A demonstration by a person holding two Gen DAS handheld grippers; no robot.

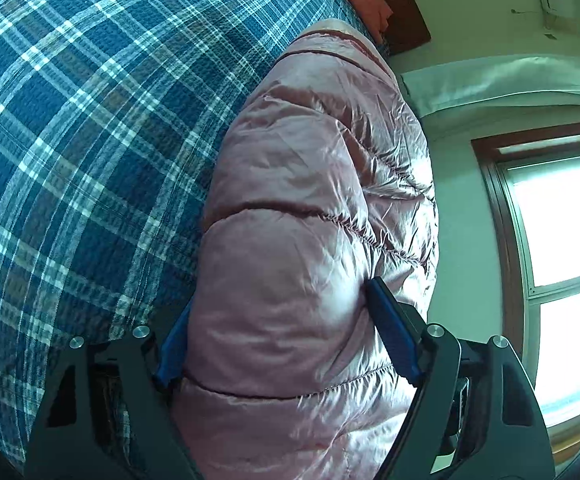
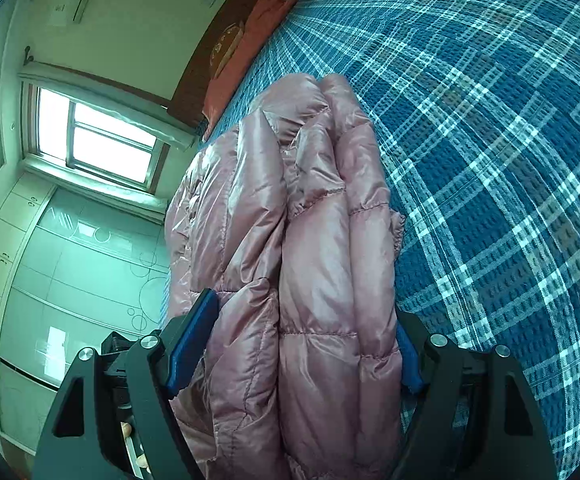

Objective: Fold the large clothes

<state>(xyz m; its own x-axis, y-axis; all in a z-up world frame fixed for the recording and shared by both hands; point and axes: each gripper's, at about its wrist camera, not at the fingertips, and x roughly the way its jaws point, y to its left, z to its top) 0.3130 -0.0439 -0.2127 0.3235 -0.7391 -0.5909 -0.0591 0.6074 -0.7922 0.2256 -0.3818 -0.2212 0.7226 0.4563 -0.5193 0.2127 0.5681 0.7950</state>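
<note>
A shiny pink puffer jacket [image 1: 309,160] lies folded into a long thick bundle on a blue plaid bed cover [image 1: 90,120]. My left gripper [image 1: 280,296] straddles its near end, jaws wide, one blue pad [image 1: 393,332] against the fabric and the other half hidden behind the bulge. In the right wrist view the same jacket [image 2: 317,208] shows two layered folds on the bed cover [image 2: 489,160]. My right gripper [image 2: 303,308] straddles it too, with a blue pad [image 2: 192,340] beside the fabric. The padding fills both gaps without looking squeezed, so both grippers read as open.
An orange pillow [image 2: 242,56] and a dark brown headboard [image 1: 405,12] lie beyond the jacket's far end. A bright window [image 2: 102,136] and a pale wardrobe [image 2: 70,272] stand past the bed's edge. Plaid cover stretches wide on the jacket's other side.
</note>
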